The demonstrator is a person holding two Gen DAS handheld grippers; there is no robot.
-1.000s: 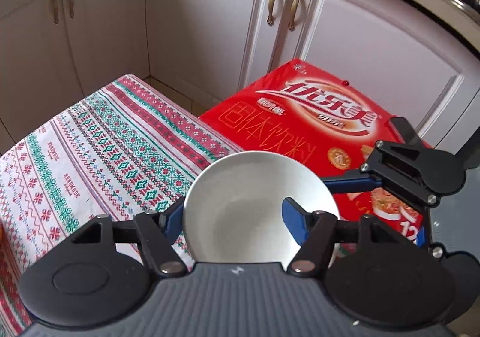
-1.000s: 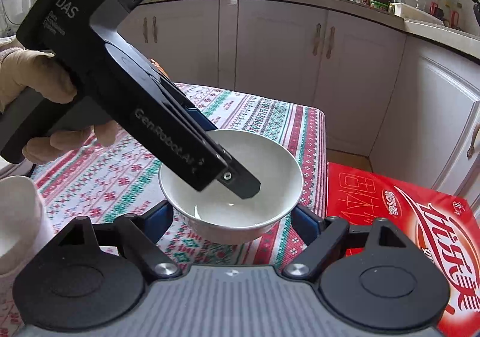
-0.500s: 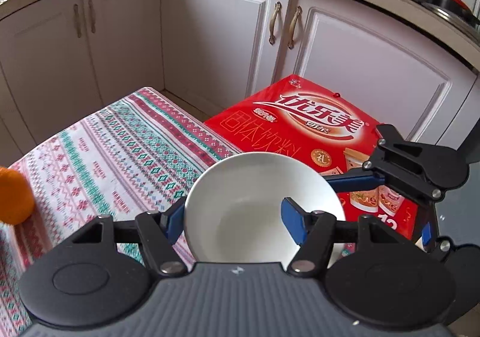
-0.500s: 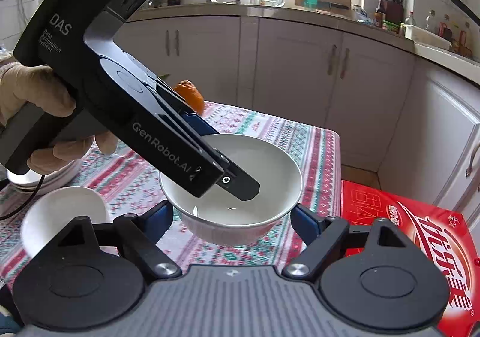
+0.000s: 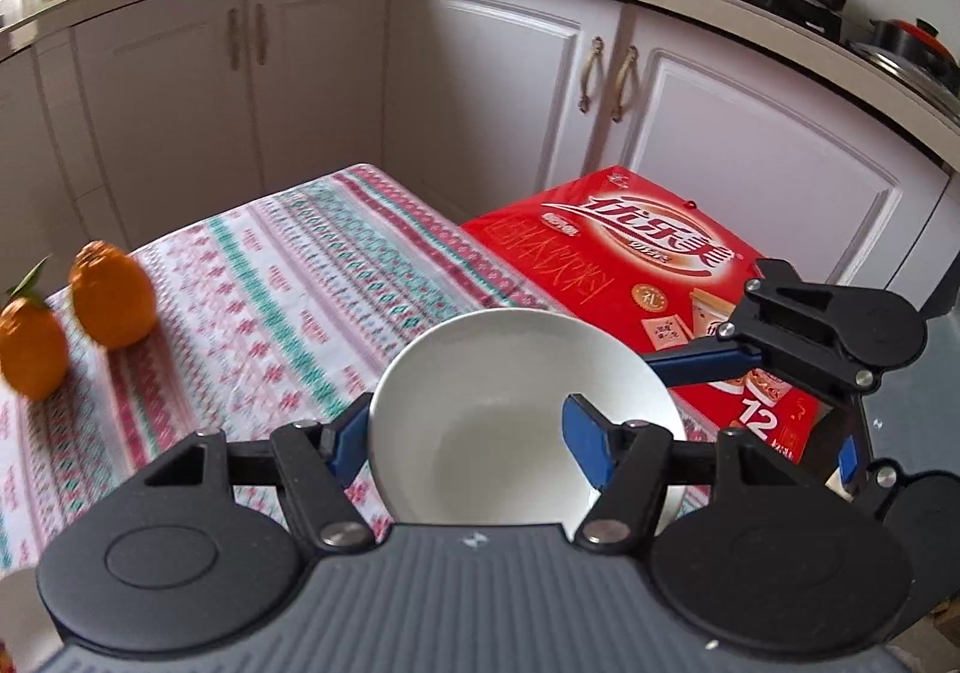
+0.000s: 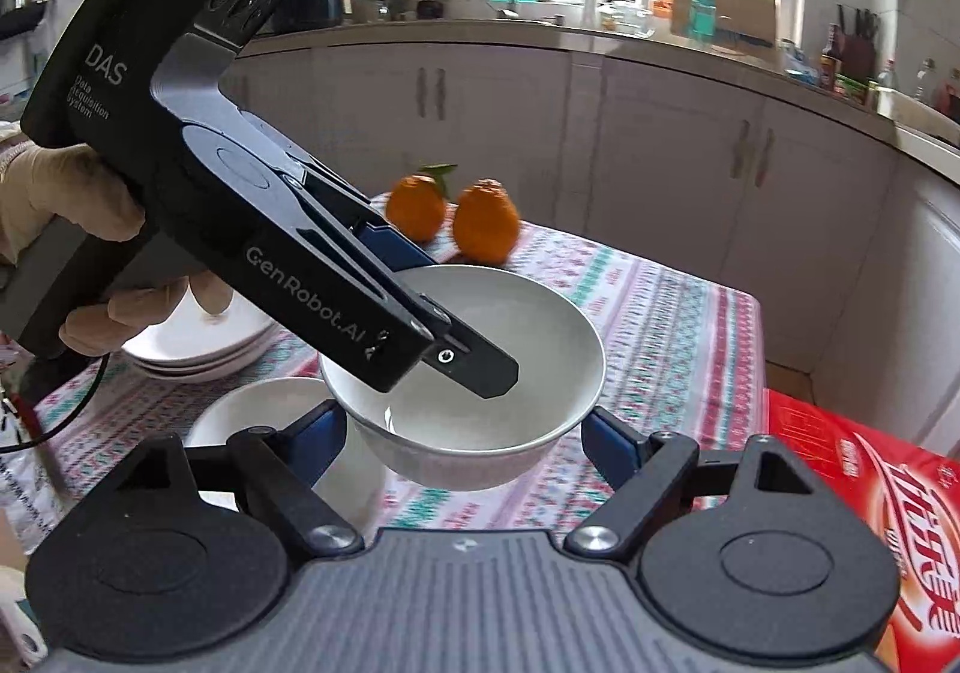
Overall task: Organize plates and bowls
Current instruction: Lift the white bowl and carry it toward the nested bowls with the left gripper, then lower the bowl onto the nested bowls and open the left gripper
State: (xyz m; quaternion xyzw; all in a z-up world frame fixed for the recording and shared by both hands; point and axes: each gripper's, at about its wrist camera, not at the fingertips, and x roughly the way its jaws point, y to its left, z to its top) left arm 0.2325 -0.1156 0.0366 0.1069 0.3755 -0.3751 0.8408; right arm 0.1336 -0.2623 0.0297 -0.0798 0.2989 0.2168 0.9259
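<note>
Both hand-held grippers are lifting the white bowl (image 6: 480,373) higher since a second ago; oranges (image 6: 453,217) are appearing beyond it. Left hand-held gripper (image 5: 465,436) is pinching its rim, right hand-held gripper (image 6: 462,436) is straddling it wide, smaller bowl (image 6: 270,421) lying left-below.

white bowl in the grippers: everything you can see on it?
The white bowl is plain, glossy, ceramic-looking, round and deep, empty, no chips visible. It is off the patterned tablecloth, roughly upright, tilted slightly. The left gripper pinches its rim, one finger inside; the right gripper brackets its outer wall with blue pads. A smaller bowl sits below it.
</note>
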